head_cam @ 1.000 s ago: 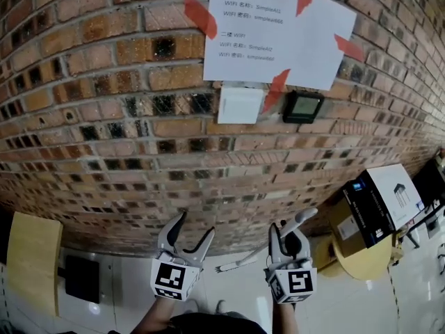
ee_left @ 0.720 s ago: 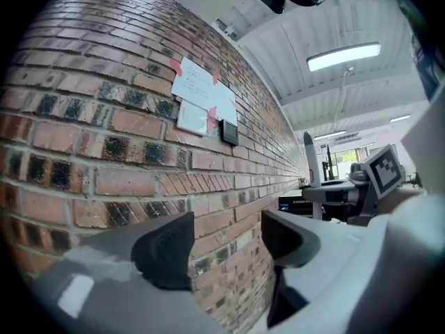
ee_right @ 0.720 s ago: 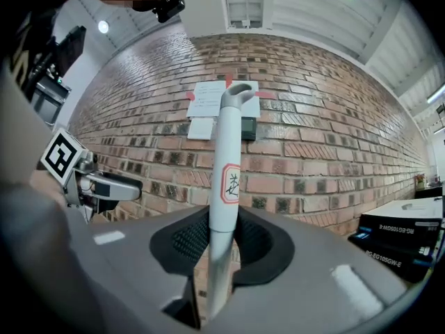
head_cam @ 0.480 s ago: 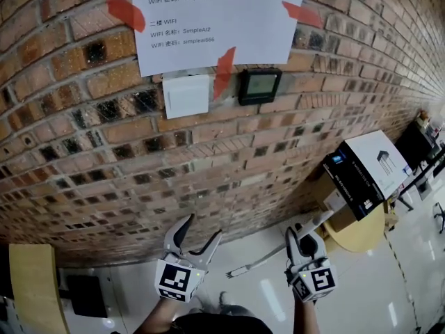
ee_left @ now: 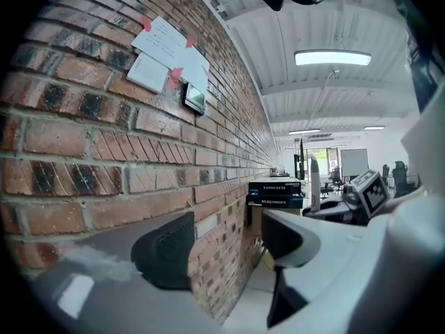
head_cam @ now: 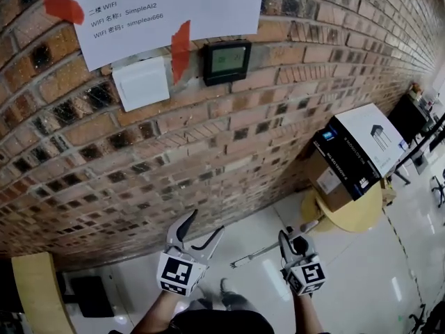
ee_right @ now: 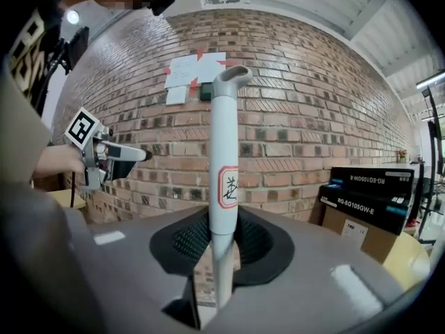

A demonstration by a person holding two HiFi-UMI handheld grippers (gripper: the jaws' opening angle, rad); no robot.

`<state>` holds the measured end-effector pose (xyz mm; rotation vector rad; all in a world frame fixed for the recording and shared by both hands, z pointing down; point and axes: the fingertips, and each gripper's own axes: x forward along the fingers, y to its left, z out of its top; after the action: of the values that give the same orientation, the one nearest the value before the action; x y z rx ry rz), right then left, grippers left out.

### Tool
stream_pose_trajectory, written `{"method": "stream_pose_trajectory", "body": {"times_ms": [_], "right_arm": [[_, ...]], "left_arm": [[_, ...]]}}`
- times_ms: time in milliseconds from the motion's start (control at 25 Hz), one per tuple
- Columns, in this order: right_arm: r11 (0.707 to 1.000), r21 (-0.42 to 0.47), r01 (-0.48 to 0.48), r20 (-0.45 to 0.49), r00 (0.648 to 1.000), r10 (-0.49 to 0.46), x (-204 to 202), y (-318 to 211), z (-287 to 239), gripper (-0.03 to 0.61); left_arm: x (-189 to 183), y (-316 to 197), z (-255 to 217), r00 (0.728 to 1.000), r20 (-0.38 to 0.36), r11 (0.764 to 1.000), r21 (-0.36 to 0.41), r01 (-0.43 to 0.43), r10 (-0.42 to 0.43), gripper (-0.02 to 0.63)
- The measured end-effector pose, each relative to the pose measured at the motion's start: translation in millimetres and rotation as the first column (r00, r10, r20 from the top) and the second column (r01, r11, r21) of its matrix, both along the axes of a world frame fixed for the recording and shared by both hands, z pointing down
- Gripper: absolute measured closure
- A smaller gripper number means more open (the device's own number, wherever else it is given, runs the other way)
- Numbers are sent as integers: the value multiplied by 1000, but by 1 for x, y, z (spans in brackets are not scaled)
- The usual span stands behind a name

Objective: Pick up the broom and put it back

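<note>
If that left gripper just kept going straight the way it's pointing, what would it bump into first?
The left gripper would most likely meet the brick wall, seen between its open, empty jaws; how far off is unclear.

Was in an office, open-plan by the look of it. Long brick wall (head_cam: 229,138) carried a printed WiFi notice (head_cam: 167,5) stuck up with red tape (head_cam: 179,40), with a white switch plate (head_cam: 141,82) and a small wall display (head_cam: 227,61) just below it. The ceiling had exposed white beams and flat panel lights (ee_left: 332,58). At the far end I saw a white board (ee_left: 354,162) and what looked like office chairs (ee_left: 398,176). Product boxes (head_cam: 358,148) were stacked on a round yellow tabletop (head_cam: 348,218) against the wall. The floor (head_cam: 348,284) was glossy white tile.
</note>
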<state>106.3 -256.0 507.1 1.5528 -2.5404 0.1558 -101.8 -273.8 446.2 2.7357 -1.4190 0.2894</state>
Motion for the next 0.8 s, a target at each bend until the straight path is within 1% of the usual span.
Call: {"method": "stream_pose_trajectory", "body": {"times_ms": [160, 360, 600, 800], "right_arm": [[999, -49, 20, -29, 999, -22, -2, -5, 51, 491], [984, -167, 61, -72, 995, -74, -17, -19, 125, 492], [950, -297, 97, -125, 982, -139, -44, -44, 216, 494], [904, -397, 157, -178, 953, -244, -81, -70, 277, 495]], "left_arm": [[11, -3, 33, 1000, 18, 997, -71, -15, 17, 301], [11, -8, 67, 999, 41, 992, -122, -10, 15, 301], [-7, -18, 96, 997, 64, 983, -177, 44, -33, 307], [-33, -20, 113, 992, 66, 968, -218, 122, -110, 307]]}}
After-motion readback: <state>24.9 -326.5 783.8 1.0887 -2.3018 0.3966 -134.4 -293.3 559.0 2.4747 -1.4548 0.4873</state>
